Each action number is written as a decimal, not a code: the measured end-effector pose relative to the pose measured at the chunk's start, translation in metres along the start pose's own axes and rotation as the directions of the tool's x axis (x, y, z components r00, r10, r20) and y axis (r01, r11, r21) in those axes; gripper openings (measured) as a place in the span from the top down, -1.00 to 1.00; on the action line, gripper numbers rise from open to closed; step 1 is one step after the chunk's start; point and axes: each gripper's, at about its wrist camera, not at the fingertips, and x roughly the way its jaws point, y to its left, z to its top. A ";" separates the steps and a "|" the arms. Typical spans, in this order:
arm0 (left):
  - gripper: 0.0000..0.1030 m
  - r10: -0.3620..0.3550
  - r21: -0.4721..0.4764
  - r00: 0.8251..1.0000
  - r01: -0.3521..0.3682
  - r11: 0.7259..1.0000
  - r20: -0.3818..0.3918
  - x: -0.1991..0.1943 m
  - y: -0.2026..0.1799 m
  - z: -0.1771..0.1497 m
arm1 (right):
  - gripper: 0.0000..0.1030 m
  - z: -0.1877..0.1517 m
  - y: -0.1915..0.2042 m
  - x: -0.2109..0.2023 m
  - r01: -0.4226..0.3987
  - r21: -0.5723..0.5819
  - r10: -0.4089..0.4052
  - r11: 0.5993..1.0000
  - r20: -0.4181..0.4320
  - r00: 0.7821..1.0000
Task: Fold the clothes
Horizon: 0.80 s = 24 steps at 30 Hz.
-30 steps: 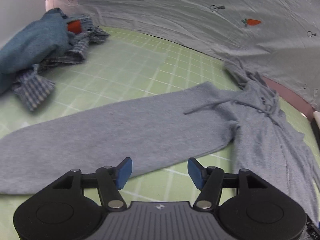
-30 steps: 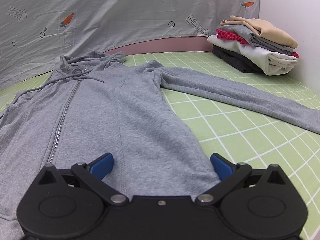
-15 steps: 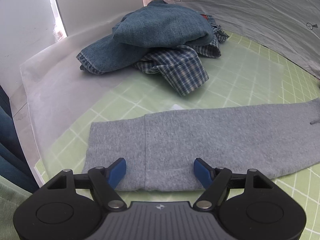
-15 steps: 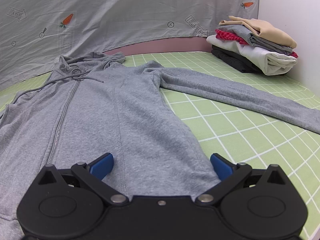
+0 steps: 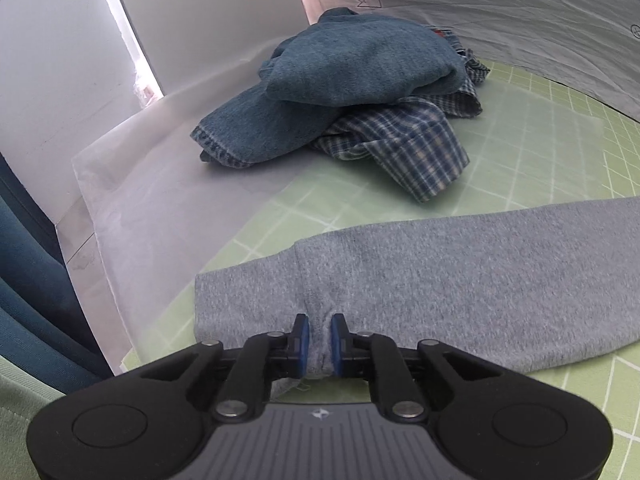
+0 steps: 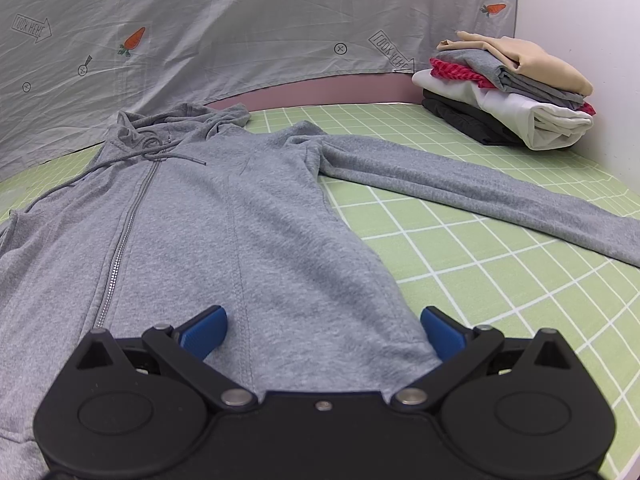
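Observation:
A grey zip hoodie (image 6: 224, 224) lies front-up on the green grid mat, both sleeves spread outward. In the left wrist view its left sleeve (image 5: 460, 276) runs across the mat, cuff end toward the left. My left gripper (image 5: 319, 338) is at that cuff, its jaws closing, with a pinched ridge of grey cloth between the blue pads. My right gripper (image 6: 322, 330) hovers over the hoodie's lower hem, wide open, nothing pressed between its fingers. The other sleeve (image 6: 480, 196) stretches to the right.
A crumpled pile of blue denim (image 5: 340, 80) and a plaid shirt (image 5: 408, 148) sits beyond the cuff. White sheeting (image 5: 160, 184) covers the mat's left edge. A stack of folded clothes (image 6: 508, 92) stands at the back right. A grey printed cloth (image 6: 240, 28) hangs behind.
My left gripper swung left along the sleeve to its cuff, then its jaws came together on the cloth. The right gripper has not moved.

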 end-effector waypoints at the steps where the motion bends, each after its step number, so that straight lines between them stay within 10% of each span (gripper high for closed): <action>1: 0.73 -0.002 -0.011 1.000 0.002 1.000 -0.003 0.001 0.002 0.001 | -1.00 0.000 0.000 0.000 0.000 0.000 0.000 1.000 0.000 1.000; 7: 0.80 -0.002 -0.043 1.000 0.001 0.999 -0.017 -0.001 -0.002 0.002 | -1.00 0.000 -0.001 0.001 -0.002 0.001 0.002 1.000 0.001 1.000; 16: 0.89 -0.181 -0.108 0.983 0.183 0.977 0.026 -0.032 -0.026 0.025 | -1.00 -0.001 -0.002 0.001 -0.004 0.001 0.004 1.000 0.003 1.000; 20: 0.89 -0.342 -0.058 0.937 0.346 0.937 0.069 -0.058 -0.078 0.034 | -1.00 -0.001 -0.002 0.001 -0.004 0.001 0.004 1.000 0.003 1.000; 24: 0.89 -0.533 0.016 0.843 0.533 0.846 0.072 -0.089 -0.145 0.032 | -1.00 -0.001 -0.002 0.000 -0.006 0.001 0.006 1.000 0.003 1.000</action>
